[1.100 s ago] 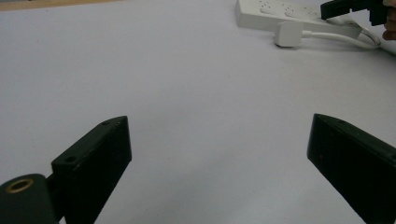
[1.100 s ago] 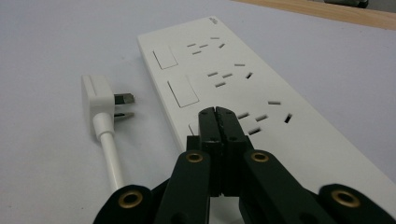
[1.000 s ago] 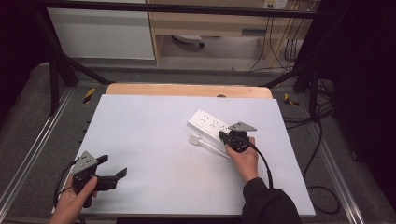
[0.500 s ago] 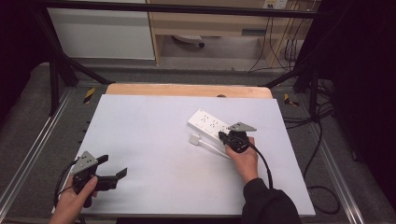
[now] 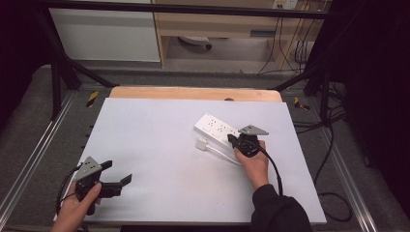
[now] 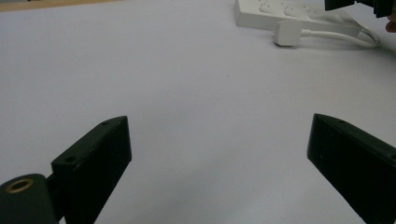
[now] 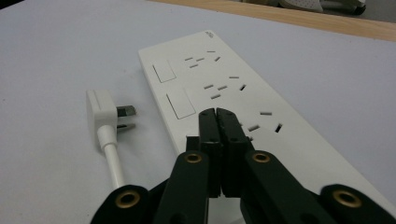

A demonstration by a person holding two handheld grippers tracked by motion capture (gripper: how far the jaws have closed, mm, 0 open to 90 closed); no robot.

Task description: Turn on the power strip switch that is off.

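Observation:
A white power strip (image 5: 214, 126) (image 7: 224, 79) (image 6: 280, 11) lies flat right of the table's middle, with two rocker switches and several sockets. Beside it lies a white plug (image 5: 201, 144) (image 7: 100, 112) (image 6: 288, 32), prongs toward the strip, and its white cable (image 5: 221, 154) runs back toward the right hand. My right gripper (image 5: 231, 139) (image 7: 217, 114) is shut, jaws pressed together with nothing between them, tips over the strip's near end by the second switch. I cannot tell if they touch it. My left gripper (image 5: 117, 172) (image 6: 219, 122) stands open over bare table at the front left.
A white mat (image 5: 159, 145) covers the table, with a strip of bare wood (image 5: 193, 93) at the far edge. Black frame legs (image 5: 60, 72) stand at the back corners. Cables (image 5: 333, 145) hang off the right side.

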